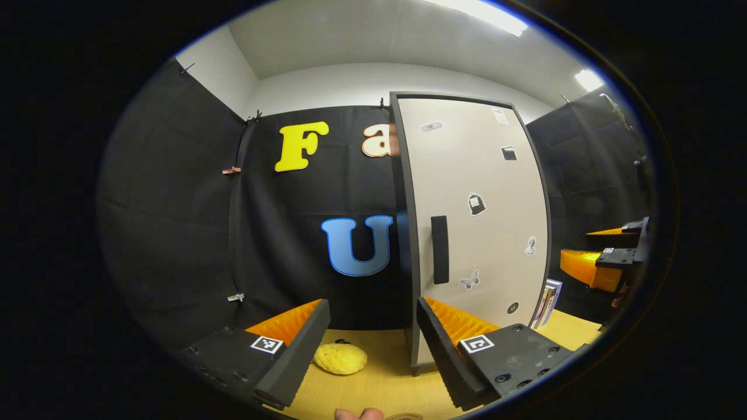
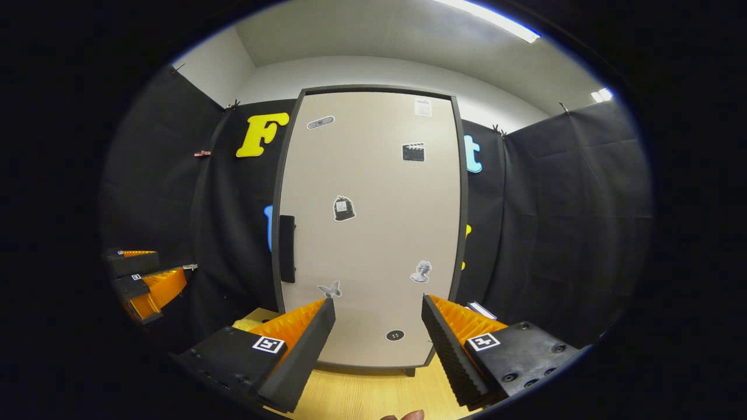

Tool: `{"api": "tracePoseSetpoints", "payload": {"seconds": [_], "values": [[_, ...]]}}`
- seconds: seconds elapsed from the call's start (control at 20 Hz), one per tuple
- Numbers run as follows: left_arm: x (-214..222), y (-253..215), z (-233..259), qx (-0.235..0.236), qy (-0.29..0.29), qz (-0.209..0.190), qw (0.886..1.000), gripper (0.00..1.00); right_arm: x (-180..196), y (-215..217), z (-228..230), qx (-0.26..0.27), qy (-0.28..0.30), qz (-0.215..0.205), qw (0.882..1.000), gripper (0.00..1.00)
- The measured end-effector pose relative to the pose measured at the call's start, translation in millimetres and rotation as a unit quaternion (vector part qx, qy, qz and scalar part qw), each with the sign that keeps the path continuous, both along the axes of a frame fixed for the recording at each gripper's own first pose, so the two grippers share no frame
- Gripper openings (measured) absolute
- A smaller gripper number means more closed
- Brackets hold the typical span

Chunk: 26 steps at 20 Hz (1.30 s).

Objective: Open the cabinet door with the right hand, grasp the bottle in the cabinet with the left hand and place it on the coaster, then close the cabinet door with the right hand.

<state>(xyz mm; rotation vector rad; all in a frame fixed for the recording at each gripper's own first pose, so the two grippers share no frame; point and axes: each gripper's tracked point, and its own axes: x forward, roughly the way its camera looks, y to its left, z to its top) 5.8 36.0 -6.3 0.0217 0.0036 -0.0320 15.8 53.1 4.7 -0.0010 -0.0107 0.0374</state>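
1. In the left gripper view, your left gripper [image 1: 373, 341] hangs above the wooden tabletop [image 1: 379, 385] with its fingers spread wide and nothing between them. The cabinet [image 1: 473, 233] stands ahead and to the right, its door [image 1: 484, 192] closed.
2. The bottle is presumably behind that closed door, so I cannot tell you where inside it stands. A round brown edge at the bottom of this view [image 1: 404, 416] may be the coaster; it is too cut off to be sure.
3. A yellow knitted object [image 1: 340, 358] lies on the table just ahead of the left finger, well left of the cabinet's foot. Some books [image 1: 547, 302] lean beside the cabinet's right side.
4. Your right gripper [image 1: 613, 256] shows far right in this view, past the cabinet, also empty as far as I can see.
5. In the right gripper view, your right gripper [image 2: 378, 344] faces the door [image 2: 373, 233] almost square on, fingers wide apart and gripping nothing.
6. The relation to mind is that the dark vertical handle [image 2: 286, 248] sits on the door's left edge, up and to the left of this gripper. Its long axis is upright, so the hinge is likely on the right.
7. Your left gripper [image 2: 143, 280] waits far left, near where I judge the door will swing. Keep it back.
8. The table in front of the cabinet [image 2: 362, 396] is open room for your approach.
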Motion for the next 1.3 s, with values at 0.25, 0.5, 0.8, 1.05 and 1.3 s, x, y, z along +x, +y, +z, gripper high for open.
{"api": "tracePoseSetpoints", "payload": {"seconds": [0.25, 0.5, 0.8, 1.05, 1.3], "values": [[8.0, 30.3, -12.5, 0.001, 0.003, 0.009, 1.0, 0.94, 25.4, 39.1, -3.7, 0.001, 0.0, 0.018, 1.0, 0.97], [20.3, 57.3, -21.4, 0.0, 0.003, 0.017, 1.0, 0.95, 56.2, 94.2, -6.0, 0.023, 0.002, 0.047, 0.999, 0.97], [36.2, 83.7, -33.6, -0.002, 0.005, 0.024, 1.0, 0.95, 104.4, 140.2, -10.0, 0.049, 0.006, 0.057, 0.997, 0.98], [49.4, 101.2, -43.9, -0.002, 0.01, 0.031, 0.999, 0.95, 150.0, 161.9, -23.5, 0.066, 0.022, 0.049, 0.996, 0.98], [54.0, 111.8, -54.5, 0.001, 0.018, 0.039, 0.999, 0.95, 179.5, 151.5, -27.1, 0.065, 0.015, 0.019, 0.998, 0.92]]}}
